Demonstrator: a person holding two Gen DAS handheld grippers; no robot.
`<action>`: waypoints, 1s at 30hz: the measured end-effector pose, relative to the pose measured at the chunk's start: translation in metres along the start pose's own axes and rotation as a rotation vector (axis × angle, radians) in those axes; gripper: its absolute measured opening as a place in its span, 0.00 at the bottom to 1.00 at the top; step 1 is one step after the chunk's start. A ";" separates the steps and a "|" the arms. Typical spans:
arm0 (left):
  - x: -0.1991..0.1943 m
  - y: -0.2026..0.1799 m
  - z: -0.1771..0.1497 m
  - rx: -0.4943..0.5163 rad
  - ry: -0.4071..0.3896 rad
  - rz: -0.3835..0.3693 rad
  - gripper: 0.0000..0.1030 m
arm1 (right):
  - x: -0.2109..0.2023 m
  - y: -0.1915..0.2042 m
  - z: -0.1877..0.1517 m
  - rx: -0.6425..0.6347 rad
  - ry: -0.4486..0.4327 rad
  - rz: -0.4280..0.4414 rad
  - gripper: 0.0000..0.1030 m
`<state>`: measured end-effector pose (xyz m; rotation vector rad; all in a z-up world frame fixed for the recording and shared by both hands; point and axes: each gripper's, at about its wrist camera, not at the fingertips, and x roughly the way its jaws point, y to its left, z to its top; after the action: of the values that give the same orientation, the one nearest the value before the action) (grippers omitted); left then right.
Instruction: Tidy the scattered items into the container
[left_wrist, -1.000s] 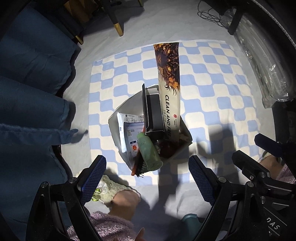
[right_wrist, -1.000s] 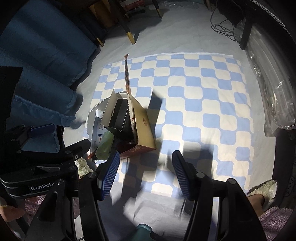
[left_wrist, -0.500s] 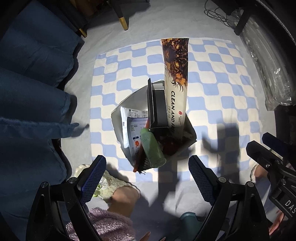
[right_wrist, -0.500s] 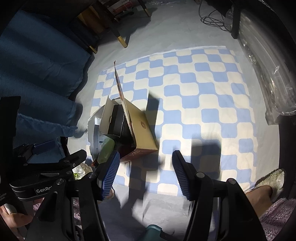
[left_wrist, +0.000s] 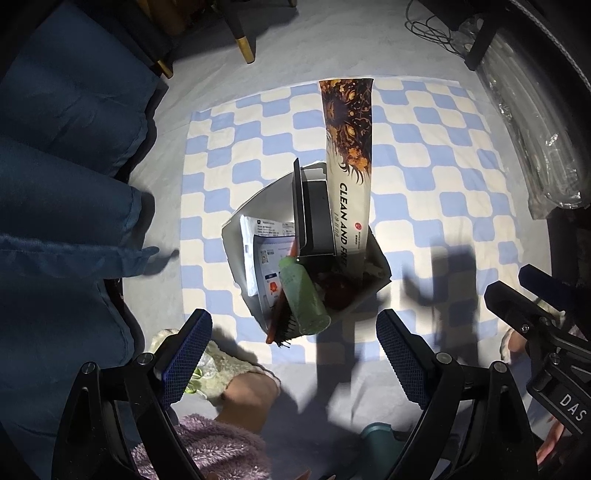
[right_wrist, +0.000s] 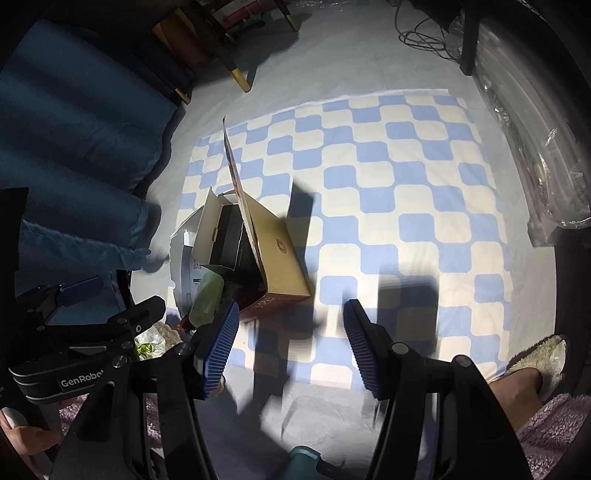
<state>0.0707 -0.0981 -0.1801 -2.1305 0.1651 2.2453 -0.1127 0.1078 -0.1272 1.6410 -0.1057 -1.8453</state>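
- Cardboard box (left_wrist: 373, 273) is seen standing on the checked mat (left_wrist: 443, 155), left of its middle, already stuffed.
- Inside: green bottle (left_wrist: 303, 295), comb (left_wrist: 282, 317), papers (left_wrist: 264, 254), dark carton (left_wrist: 314, 218), tall printed flap (left_wrist: 347, 147) upright.
- Box is judged light, thin-walled, easily crushed; a hold low on a side wall is preferred, never the flap.
- Bottle is judged smooth, slippery.
- Left gripper (left_wrist: 291, 358) is held wide, empty, above the box.
- Right gripper (right_wrist: 290, 350) likewise spread, empty.
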 end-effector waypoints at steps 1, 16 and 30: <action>0.000 0.000 0.000 -0.001 0.001 -0.002 0.87 | 0.000 0.000 0.000 0.000 0.000 0.000 0.58; -0.001 0.002 0.001 -0.005 0.008 -0.001 0.87 | 0.003 -0.004 -0.004 -0.004 0.005 -0.004 0.58; 0.000 0.004 0.002 -0.009 0.013 0.001 0.87 | 0.005 -0.005 -0.007 -0.006 0.012 -0.007 0.58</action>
<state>0.0681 -0.1014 -0.1797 -2.1504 0.1573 2.2378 -0.1088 0.1115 -0.1356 1.6498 -0.0888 -1.8393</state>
